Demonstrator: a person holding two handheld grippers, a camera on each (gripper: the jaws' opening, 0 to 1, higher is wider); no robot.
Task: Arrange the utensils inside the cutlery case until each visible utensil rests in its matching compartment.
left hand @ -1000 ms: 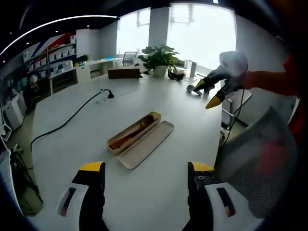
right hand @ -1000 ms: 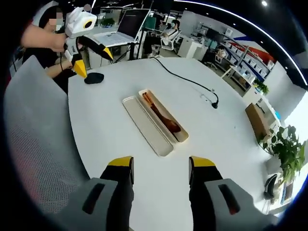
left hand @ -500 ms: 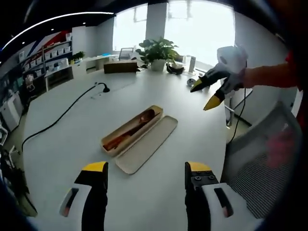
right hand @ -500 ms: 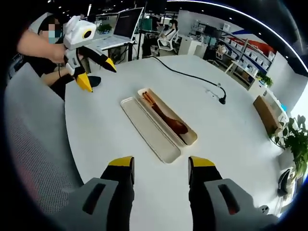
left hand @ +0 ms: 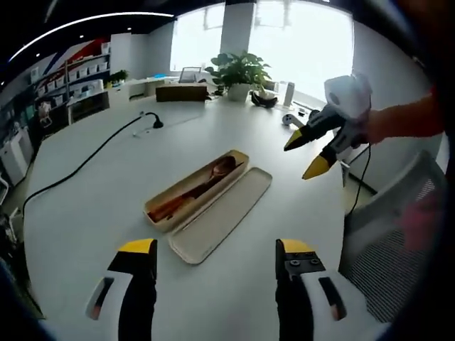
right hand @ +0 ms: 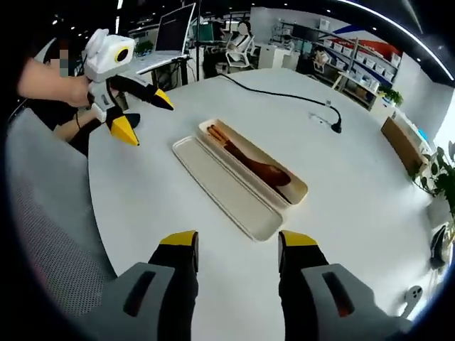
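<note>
Where the white bench (left hand: 85, 206) spreads out ahead of both cameras, we see little near the work: a black cable (left hand: 78, 167) runs across the far left of the bench in the left gripper view and ends at a small black microphone (left hand: 155, 122), well apart from the case. A brown box (left hand: 182, 92) and a potted plant (left hand: 238, 73) stand at the far edge before bright windows. In the right gripper view the same cable (right hand: 274, 94) crosses the far side of the bench, and an open laptop (right hand: 170, 35) sits on a desk beyond. A grey mesh chair back (right hand: 50, 234) fills the near left.

The cutlery case (left hand: 195, 188) lies open near the middle of the bench, its flat lid (left hand: 222, 224) just beside it on the right. Wooden utensils (left hand: 202, 185) lie lengthwise inside the tray; we cannot tell how many there are or how its compartments are divided.

The left tongs (left hand: 213, 259) hang released above the bench on the near side of the lid, jaws apart, grasping nothing. The right tongs (right hand: 232, 249) likewise stand parted and empty, near the end of the lid (right hand: 224, 188). In the left gripper view the right tongs (left hand: 311, 153) appear in the air to the right, held by a hand (left hand: 377, 128) with a red sleeve, their yellow tips spread. In the right gripper view the left tongs (right hand: 142, 114) hover at the far left, tips apart.
</note>
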